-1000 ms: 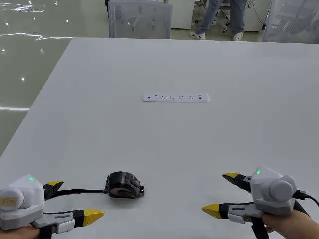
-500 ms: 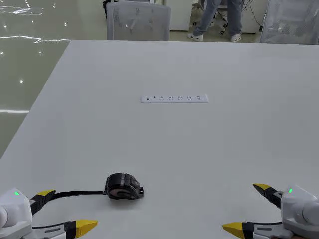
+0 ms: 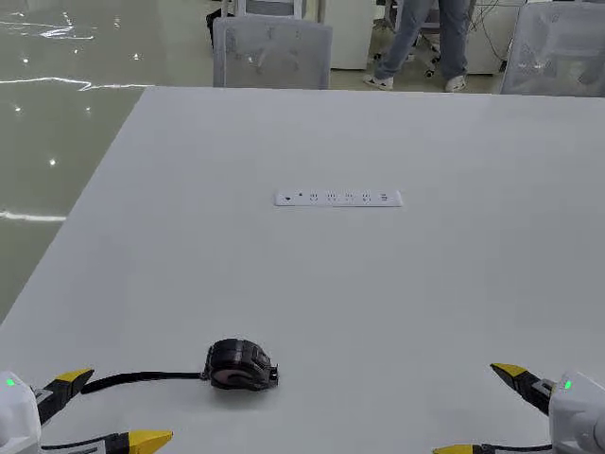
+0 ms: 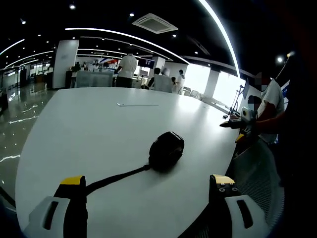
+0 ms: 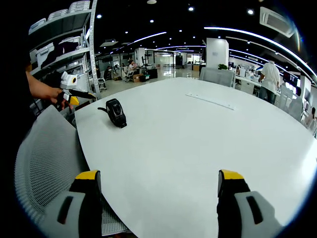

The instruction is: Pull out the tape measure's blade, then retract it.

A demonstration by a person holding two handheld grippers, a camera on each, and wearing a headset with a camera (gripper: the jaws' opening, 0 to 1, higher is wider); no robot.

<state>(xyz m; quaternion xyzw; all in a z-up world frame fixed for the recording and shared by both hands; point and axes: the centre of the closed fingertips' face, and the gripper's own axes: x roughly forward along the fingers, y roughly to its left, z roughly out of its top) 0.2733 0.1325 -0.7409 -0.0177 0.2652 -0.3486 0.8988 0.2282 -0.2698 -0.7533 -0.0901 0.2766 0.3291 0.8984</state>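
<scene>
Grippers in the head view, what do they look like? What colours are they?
Both look alike. The left gripper and the right gripper each have a rounded white body with a small green light glowing on it. Two thin black jaws stick out of each one and end in pointed yellow tips, a bit like a bird's beak.

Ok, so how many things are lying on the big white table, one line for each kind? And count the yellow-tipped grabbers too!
Tape measure: 1
Power strip: 1
Grippers: 2 (left gripper, right gripper)
Total: 4
</scene>
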